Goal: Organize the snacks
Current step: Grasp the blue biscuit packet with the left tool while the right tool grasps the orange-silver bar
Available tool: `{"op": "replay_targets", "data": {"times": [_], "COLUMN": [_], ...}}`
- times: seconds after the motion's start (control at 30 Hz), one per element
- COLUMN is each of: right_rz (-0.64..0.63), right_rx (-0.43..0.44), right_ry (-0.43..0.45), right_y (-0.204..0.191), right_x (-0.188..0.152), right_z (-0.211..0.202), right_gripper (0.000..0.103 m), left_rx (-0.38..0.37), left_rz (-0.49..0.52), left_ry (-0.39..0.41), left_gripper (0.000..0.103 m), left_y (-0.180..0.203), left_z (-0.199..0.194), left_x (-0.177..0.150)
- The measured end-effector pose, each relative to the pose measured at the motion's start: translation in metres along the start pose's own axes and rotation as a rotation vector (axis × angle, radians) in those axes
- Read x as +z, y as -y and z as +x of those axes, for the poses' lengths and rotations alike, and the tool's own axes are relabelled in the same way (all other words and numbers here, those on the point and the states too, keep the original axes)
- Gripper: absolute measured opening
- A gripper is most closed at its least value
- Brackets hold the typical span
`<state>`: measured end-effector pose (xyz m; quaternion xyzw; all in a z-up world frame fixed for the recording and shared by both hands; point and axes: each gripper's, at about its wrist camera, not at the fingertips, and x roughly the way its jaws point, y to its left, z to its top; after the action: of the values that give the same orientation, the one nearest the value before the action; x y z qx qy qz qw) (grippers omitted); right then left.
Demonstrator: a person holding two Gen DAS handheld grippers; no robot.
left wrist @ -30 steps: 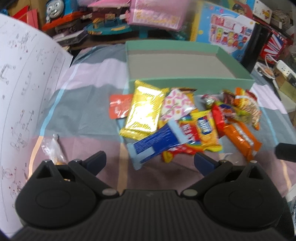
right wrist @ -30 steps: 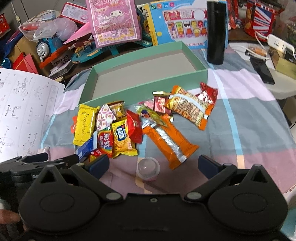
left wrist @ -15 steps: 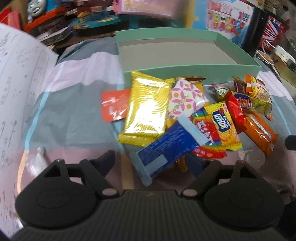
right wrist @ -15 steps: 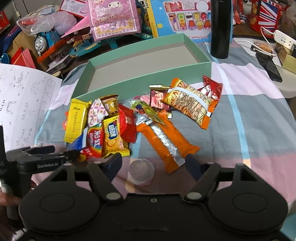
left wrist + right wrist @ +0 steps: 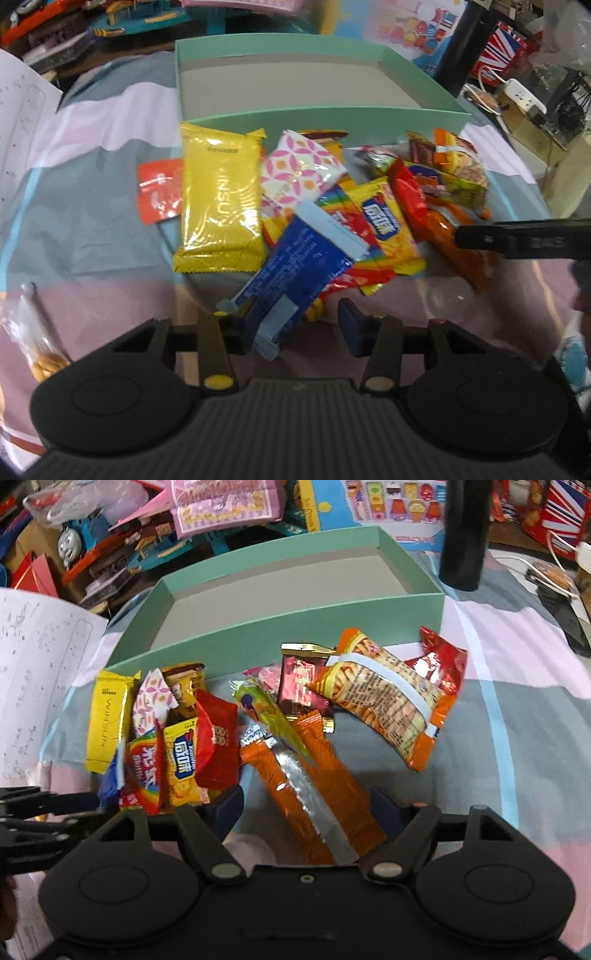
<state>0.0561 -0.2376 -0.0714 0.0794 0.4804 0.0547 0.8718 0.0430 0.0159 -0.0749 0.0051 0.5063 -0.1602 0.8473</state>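
Observation:
Several snack packets lie heaped on the patchwork cloth in front of an empty green box (image 5: 317, 118) (image 5: 295, 627). My left gripper (image 5: 300, 321) hangs low over the near end of a blue packet (image 5: 295, 273). Its jaws are closing with that packet between them; the right pad stands clear of it. My right gripper (image 5: 306, 805) straddles a long orange packet (image 5: 314, 786) with a silver stripe, jaws part open and a gap at the left pad. A yellow packet (image 5: 218, 206) lies left of the blue one.
A clear jelly cup (image 5: 447, 295) sits beside the orange packet. A small bag of biscuits (image 5: 33, 343) lies at the near left. A printed sheet (image 5: 37, 672) covers the left side. A black bottle (image 5: 465, 535) stands right of the box. Toys and boxes crowd the back.
Both grippers came down and forward onto the pile. The left jaws narrowed around the blue packet. The right jaws narrowed, passed the clear cup and now flank the orange packet.

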Motion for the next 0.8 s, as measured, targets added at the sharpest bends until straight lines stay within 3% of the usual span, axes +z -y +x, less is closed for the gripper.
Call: {"op": "replay_targets", "data": {"times": [0.07, 0.13, 0.3, 0.37, 0.43, 0.47, 0.5, 0.67, 0.8], "right_rz": [-0.019, -0.037, -0.056, -0.060, -0.097, -0.118, -0.127, -0.059, -0.051], "right_rx": [-0.003, -0.006, -0.015, -0.017, -0.039, -0.057, -0.066, -0.052, -0.045], "right_ry": [-0.007, -0.014, -0.036, -0.038, -0.021, -0.011, -0.004, -0.014, -0.027], "right_y": [0.000, 0.000, 0.002, 0.001, -0.002, -0.005, -0.006, -0.001, 0.003], "right_x": [0.003, 0.005, 0.006, 0.002, -0.003, -0.006, -0.008, -0.012, -0.019], "right_z": [0.008, 0.015, 0.028, 0.031, 0.032, 0.032, 0.031, 0.025, 0.018], "right_gripper": [0.077, 0.078, 0.081, 0.080, 0.068, 0.057, 0.054, 0.051, 0.051], "left_rx": [0.033, 0.071, 0.077, 0.050, 0.043, 0.023, 0.010, -0.026, -0.007], "left_rz": [0.040, 0.068, 0.097, 0.103, 0.129, 0.123, 0.114, 0.066, -0.004], "left_ry": [0.012, 0.013, -0.023, -0.041, -0.031, -0.038, -0.047, -0.069, -0.054], "left_gripper": [0.048, 0.064, 0.066, 0.053, 0.029, 0.024, 0.015, 0.015, 0.029], "left_y": [0.002, -0.001, -0.009, -0.006, 0.002, 0.005, 0.007, 0.005, -0.008], "left_z": [-0.002, 0.000, 0.016, 0.022, 0.020, 0.020, 0.019, 0.016, 0.012], "left_x": [0.001, 0.004, 0.011, 0.009, 0.005, 0.004, 0.001, -0.008, -0.002]}}
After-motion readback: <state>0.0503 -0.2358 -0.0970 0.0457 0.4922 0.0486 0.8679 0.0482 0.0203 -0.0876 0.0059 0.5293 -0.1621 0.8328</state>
